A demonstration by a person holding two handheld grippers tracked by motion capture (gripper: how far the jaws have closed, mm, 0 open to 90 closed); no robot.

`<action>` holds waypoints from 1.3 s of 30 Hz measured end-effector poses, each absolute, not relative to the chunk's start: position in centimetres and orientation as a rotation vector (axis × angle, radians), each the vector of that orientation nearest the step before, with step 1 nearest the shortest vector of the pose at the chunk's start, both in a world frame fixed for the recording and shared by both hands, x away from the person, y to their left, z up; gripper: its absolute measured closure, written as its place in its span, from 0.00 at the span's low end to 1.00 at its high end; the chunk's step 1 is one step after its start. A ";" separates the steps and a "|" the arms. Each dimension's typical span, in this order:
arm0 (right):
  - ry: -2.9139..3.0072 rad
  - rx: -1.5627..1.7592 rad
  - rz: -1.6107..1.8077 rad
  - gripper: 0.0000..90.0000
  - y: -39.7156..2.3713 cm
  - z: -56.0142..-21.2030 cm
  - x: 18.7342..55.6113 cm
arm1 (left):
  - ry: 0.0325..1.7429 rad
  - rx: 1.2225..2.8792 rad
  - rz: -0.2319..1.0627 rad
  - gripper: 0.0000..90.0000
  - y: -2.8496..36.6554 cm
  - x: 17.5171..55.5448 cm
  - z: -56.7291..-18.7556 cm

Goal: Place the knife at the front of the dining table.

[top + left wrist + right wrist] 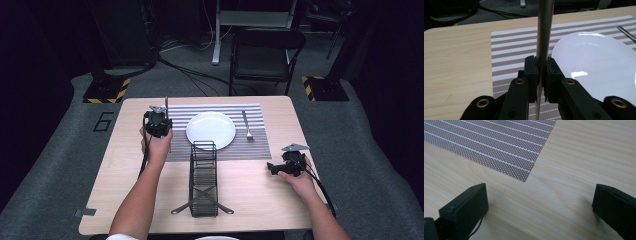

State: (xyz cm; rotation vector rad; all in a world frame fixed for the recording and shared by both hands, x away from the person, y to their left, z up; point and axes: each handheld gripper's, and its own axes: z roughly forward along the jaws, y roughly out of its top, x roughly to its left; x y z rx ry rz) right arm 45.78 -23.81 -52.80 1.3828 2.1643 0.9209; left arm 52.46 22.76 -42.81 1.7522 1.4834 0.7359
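A knife [544, 32] is being clamped upright by the left hand-held gripper [541, 72] beside the plate [594, 62] (fork [247, 125] already laid); right hand-held gripper [539, 202] is being held apart.

The desk [125, 150] is pale wood grain with a matt finish. The striped placemat [511, 52] looks like woven mesh, finely textured. The plate [594, 60] is glossy white, ceramic-looking. The utensil handle [544, 30] is smooth brushed metal. The rack [203, 180] is thin black wire. The gripper [541, 75] parts are matt black plastic with brass-coloured inserts.
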 end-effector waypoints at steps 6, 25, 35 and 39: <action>2.162 1.384 0.923 0.00 -23.8 -52.8 45.8 | 1.528 1.712 0.731 0.91 23.2 53.7 -43.4; 2.176 1.368 0.918 0.00 -23.9 -52.8 45.8 | 1.620 1.673 0.688 0.92 23.2 57.0 -45.6; 2.177 1.368 0.918 0.00 -23.9 -52.8 45.8 | 1.663 1.712 0.653 0.92 22.8 58.4 -47.2; 2.177 1.368 0.918 0.00 -23.9 -52.8 45.8 | 1.692 1.706 0.629 0.92 23.1 58.6 -47.8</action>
